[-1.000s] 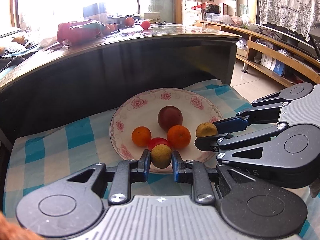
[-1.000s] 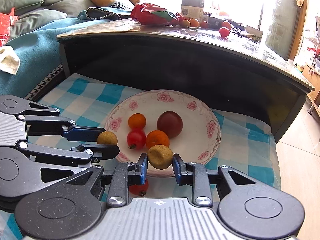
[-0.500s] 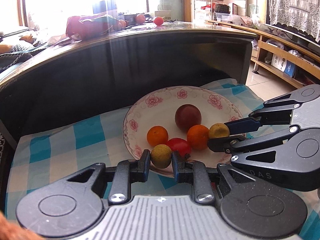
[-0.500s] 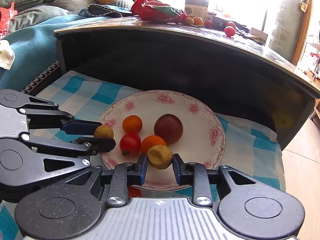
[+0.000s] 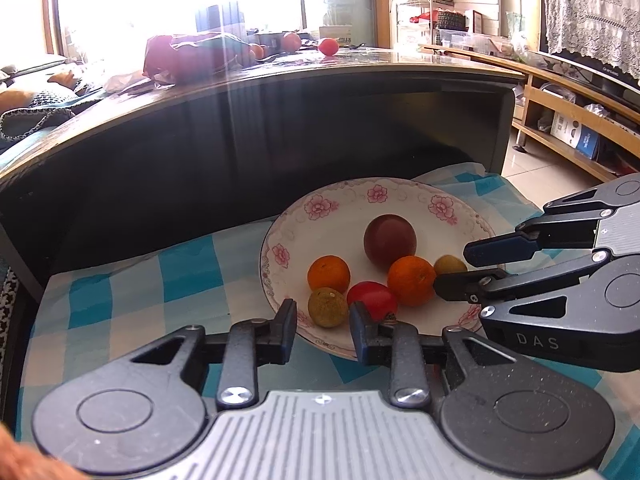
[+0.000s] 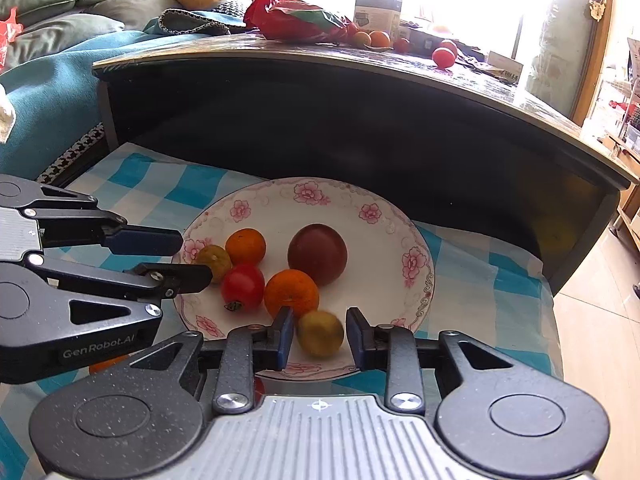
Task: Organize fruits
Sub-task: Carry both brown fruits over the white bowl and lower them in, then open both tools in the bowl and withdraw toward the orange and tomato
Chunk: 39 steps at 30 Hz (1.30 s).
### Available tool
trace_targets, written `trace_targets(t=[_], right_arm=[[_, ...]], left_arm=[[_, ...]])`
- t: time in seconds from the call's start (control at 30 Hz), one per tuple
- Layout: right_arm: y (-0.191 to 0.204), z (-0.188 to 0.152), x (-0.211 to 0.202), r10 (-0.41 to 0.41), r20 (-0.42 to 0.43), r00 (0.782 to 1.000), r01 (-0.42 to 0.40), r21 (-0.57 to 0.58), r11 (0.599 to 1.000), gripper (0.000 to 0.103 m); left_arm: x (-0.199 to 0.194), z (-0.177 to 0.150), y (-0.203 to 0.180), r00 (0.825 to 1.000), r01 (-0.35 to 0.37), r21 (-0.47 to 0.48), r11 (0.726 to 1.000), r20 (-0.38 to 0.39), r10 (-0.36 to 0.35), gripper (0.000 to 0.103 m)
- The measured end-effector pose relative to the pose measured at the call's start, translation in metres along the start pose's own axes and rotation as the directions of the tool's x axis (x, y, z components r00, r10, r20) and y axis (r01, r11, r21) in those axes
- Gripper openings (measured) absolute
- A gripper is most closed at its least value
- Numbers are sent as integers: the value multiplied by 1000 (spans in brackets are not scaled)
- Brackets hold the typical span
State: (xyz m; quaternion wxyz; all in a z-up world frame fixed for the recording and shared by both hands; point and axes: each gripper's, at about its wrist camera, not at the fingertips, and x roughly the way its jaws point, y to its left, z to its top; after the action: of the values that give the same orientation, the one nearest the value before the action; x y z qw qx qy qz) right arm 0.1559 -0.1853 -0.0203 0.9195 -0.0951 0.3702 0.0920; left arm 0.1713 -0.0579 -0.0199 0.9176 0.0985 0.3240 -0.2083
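Observation:
A white floral plate (image 5: 400, 204) (image 6: 384, 240) holds a dark plum (image 5: 390, 240) (image 6: 318, 254), two oranges (image 5: 329, 274) (image 5: 411, 280), a red tomato (image 5: 372, 298) (image 6: 243, 286) and two small yellow-green fruits. My left gripper (image 5: 323, 316) (image 6: 188, 258) is open around one yellow-green fruit (image 5: 328, 307) (image 6: 214, 262) that lies on the plate's near-left part. My right gripper (image 6: 319, 334) (image 5: 454, 266) is open around the other yellow-green fruit (image 6: 320, 333) (image 5: 449, 265), which looks blurred, just free of the pads.
The plate sits on a blue-and-white checked cloth (image 5: 136, 288) on a low shelf under a dark curved tabletop (image 5: 280, 80). More fruit and a red bag (image 6: 296, 20) lie on that tabletop. An orange fruit (image 6: 105, 364) lies on the cloth beneath my left gripper.
Both grippers moved over the plate and opened. Each yellow-green fruit was let go and now lies on the plate between the spread fingers.

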Motion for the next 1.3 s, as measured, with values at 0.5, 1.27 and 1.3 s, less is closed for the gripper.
trace_targets(t=[0.5,1.27,1.3], right_arm=[[0,5,-22,-5,46,999,5,3,1000,25],[29,-36,-39,66,-55,996,-60,103,993,26],[29,-36,-36,65,-54,996,-59,97,993,26]], left_arm=[[-39,2,3,1000,-4,-14,1000,-5,4,39],[-65,-44,-1,988,67,-25,997,-135,-70,40],[-63,-45,-2,988,69,-22,997,-139,-72,40]])
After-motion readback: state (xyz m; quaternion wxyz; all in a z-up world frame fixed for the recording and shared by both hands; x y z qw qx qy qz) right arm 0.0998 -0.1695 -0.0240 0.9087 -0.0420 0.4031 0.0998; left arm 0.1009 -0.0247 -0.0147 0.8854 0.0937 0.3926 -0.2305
